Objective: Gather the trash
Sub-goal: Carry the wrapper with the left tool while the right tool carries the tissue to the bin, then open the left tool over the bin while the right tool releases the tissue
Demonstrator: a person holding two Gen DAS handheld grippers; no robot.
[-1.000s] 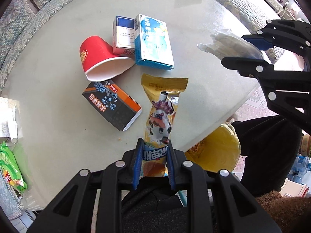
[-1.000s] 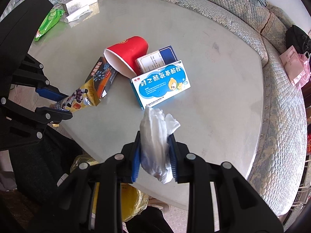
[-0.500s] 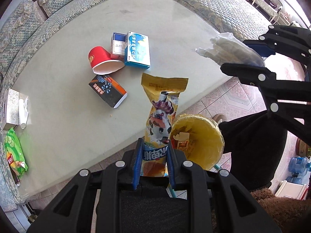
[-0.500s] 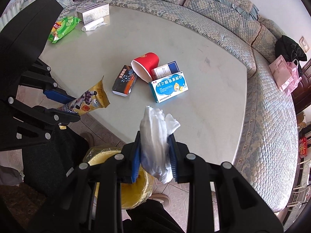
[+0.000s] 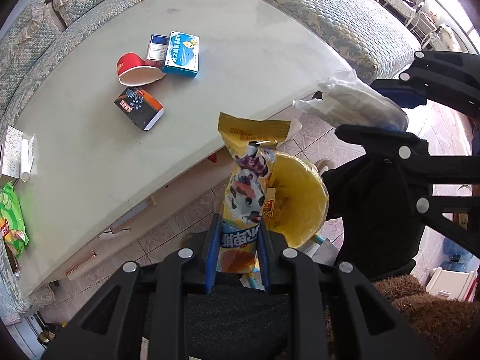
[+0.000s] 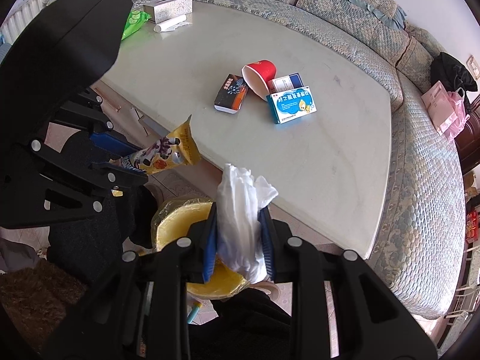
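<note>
My left gripper (image 5: 238,237) is shut on a yellow snack wrapper (image 5: 249,180) with a cow picture, held above the floor beside the table edge; it also shows in the right wrist view (image 6: 168,154). My right gripper (image 6: 238,240) is shut on a crumpled white tissue (image 6: 243,210), seen too in the left wrist view (image 5: 354,105). A yellow-lined trash bin (image 5: 297,201) stands on the floor below both grippers (image 6: 180,219). On the table (image 6: 300,156) lie a tipped red cup (image 6: 261,72), a blue box (image 6: 292,105), a black box (image 6: 231,93) and a white-blue box (image 6: 286,82).
A green snack bag (image 5: 12,216), a silver tissue box (image 6: 168,7) and a white roll (image 6: 171,25) lie at the table's far end. A quilted sofa (image 6: 420,150) curves around the table. A pink bag (image 6: 444,111) lies on it. A person's dark legs are beside the bin.
Both grippers have drawn back and up from the table with their loads. They are now off the table edge, over the floor and the yellow bin.
</note>
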